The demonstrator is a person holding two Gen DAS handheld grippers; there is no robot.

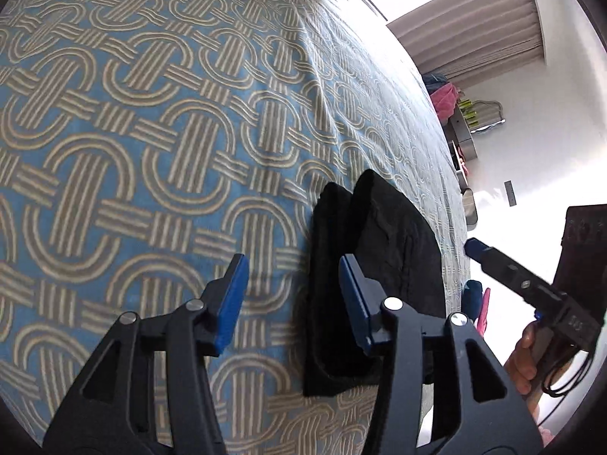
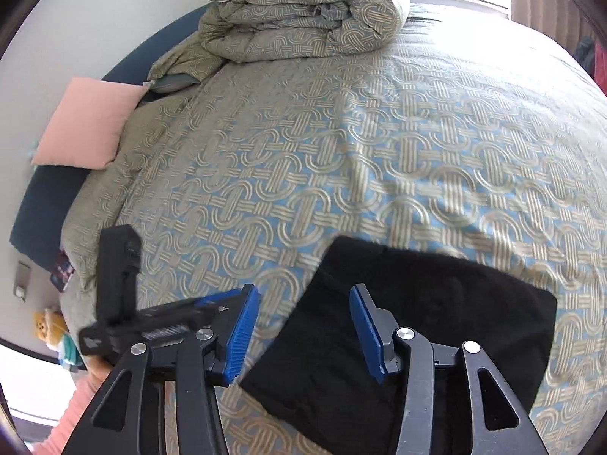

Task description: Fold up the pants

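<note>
On the patterned bedspread (image 2: pixel 379 174) the black pants (image 2: pixel 417 326) lie folded compact, so the job looks finished; left gripper (image 1: pixel 292 299) and right gripper (image 2: pixel 303 333) hover above them, jaws wide, gripping nothing.

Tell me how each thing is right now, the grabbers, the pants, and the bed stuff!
left gripper: open, holding nothing.
right gripper: open, holding nothing.
black pants: folded into a flat stack, lying on the bed.
duvet: rolled into a bundle.
pink pillow: lying at the bed's edge.
</note>
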